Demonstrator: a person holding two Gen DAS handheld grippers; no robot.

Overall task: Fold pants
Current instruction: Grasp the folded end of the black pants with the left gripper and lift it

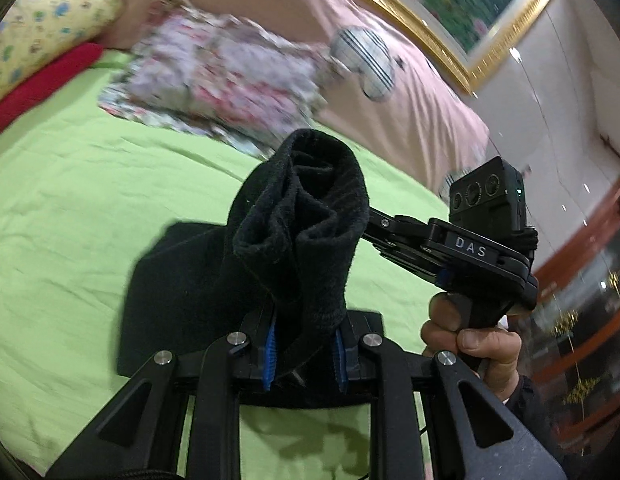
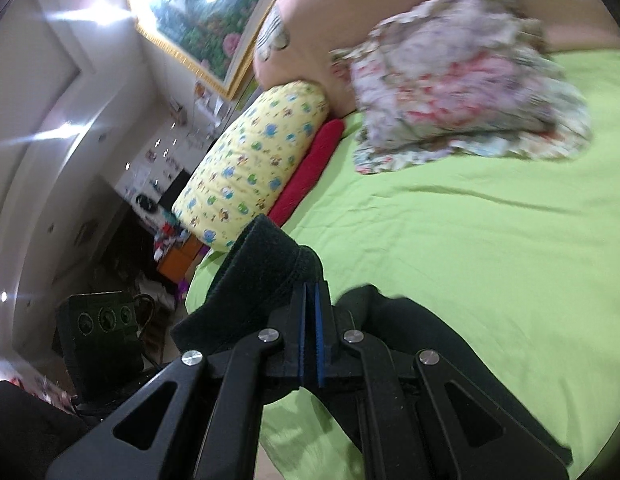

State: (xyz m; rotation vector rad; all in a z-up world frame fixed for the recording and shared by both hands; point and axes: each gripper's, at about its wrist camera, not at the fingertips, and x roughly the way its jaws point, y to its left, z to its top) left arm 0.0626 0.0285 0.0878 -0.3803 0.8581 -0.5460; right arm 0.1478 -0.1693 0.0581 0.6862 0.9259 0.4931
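Both sets of jaws are clamped on the black pants [image 1: 298, 216], each pinching a bunched edge of the cloth. In the left gripper [image 1: 306, 350] the fabric stands up between the blue pads as a thick rolled wad; the right gripper [image 2: 311, 336] has its jaws nearly closed on a thinner fold. The garment's long axis seems to run from one gripper to the other, the rest drooping onto the green bed [image 1: 70, 200] below. Floral bedding [image 1: 226, 76] lies well beyond, toward the headboard edge.
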